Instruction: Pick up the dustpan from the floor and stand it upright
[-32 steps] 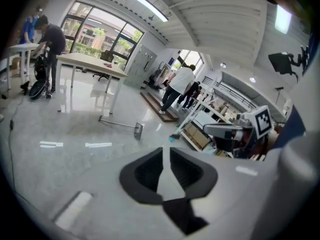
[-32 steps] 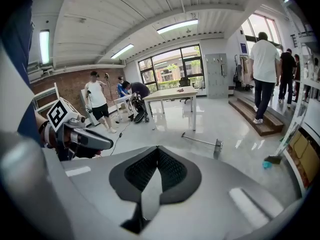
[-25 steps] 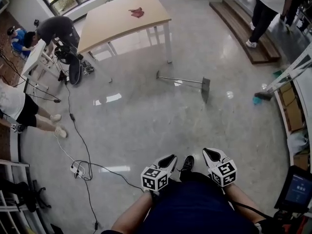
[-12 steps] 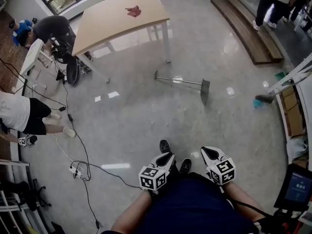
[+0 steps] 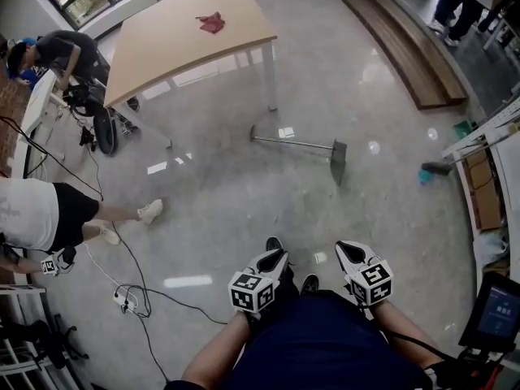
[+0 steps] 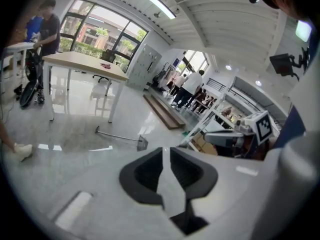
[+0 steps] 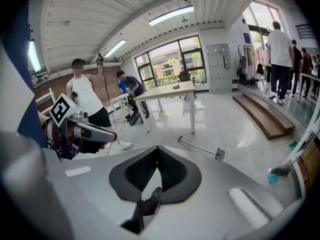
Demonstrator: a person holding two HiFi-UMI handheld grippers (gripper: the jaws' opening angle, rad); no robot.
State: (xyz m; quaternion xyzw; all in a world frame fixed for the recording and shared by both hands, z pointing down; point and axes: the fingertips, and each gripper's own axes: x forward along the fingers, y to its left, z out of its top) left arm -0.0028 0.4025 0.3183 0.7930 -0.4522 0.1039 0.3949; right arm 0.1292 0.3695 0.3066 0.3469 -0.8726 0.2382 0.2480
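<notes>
Dustpan is seen lying flat on the floor, well apart from the left tongs and right tongs, which are held pinched together and empty, aimed low out front, presumably because nothing's in reach to be grabbed yet.

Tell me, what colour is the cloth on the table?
Red. The cloth shows best in the head view.

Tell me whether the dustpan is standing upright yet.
No, the dustpan lies on the floor with its long handle flat along it.
</notes>
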